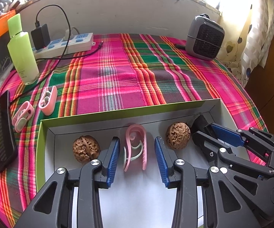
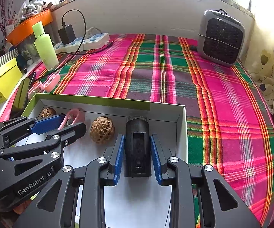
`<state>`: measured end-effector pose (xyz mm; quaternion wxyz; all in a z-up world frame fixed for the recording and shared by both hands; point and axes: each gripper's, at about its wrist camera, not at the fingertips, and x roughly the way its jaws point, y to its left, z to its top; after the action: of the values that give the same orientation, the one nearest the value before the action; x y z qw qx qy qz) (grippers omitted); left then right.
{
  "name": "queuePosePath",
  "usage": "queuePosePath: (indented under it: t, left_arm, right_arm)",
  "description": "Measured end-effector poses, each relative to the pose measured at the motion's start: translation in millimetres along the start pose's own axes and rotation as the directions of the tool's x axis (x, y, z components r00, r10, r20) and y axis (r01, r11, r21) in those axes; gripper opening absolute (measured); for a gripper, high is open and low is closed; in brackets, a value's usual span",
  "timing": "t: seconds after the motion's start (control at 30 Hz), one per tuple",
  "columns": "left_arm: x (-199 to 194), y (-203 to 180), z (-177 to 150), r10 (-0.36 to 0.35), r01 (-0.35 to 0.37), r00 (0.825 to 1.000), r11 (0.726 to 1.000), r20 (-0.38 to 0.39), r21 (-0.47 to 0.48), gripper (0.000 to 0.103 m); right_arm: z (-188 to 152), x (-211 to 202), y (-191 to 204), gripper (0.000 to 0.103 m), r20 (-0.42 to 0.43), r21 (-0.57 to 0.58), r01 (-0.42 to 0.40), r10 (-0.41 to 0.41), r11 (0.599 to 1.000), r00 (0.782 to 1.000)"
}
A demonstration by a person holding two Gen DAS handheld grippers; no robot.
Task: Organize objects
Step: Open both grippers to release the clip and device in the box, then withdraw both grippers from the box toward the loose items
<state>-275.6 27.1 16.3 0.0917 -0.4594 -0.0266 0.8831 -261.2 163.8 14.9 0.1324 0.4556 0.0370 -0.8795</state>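
Walnuts [image 1: 86, 149] and a pink clip [image 1: 136, 146] lie in the box [image 1: 118, 114]; left claw [image 1: 137, 153] gapes around the clip, right claw [image 2: 138, 152] flanks a black case [image 2: 138, 148], contact unclear. Crowding risks a claw collision

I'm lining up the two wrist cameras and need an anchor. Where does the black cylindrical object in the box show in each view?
Left wrist: black cylinder at the box's far right corner, mostly hidden behind the right gripper.
Right wrist: centre frame, between the right gripper's blue fingers.
Shared landmark: the walnut just left of it.
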Motion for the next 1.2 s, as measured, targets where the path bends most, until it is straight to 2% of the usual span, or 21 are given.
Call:
queuePosePath:
  t: [0.1, 0.23, 0.37, 0.77, 1.2]
  left_arm:
    - [-4, -1, -1, 0.025, -0.025, 1.0, 1.0, 0.012, 0.008, 0.037]
    - [-10, -2, -4, 0.032, -0.032, 0.999, 0.999, 0.019, 0.003, 0.039]
    - [-17, -2, -8, 0.032, -0.032, 0.999, 0.999, 0.027, 0.0, 0.04]
    - [-39, -5, -18, 0.045, -0.044, 0.997, 0.999, 0.061, -0.005, 0.04]
    - [-71, -6, -39, 0.047, -0.045, 0.993, 0.999, 0.106, -0.018, 0.04]
  right_arm:
    - [-2, -2, 1, 0.029, -0.002, -0.001, 0.003, -0.003, 1.0, 1.0]
    - [-4, -5, -1, 0.032, 0.006, 0.01, 0.0, 0.0, 1.0, 1.0]
    - [-7, -10, 0, 0.039, 0.014, 0.007, 0.0, 0.0, 1.0, 1.0]
    - [-16, -32, 3, 0.047, 0.062, 0.01, 0.012, -0.013, 1.0, 0.998]
    - [-34, -62, 11, 0.047, 0.107, 0.019, 0.008, -0.01, 1.0, 0.994]
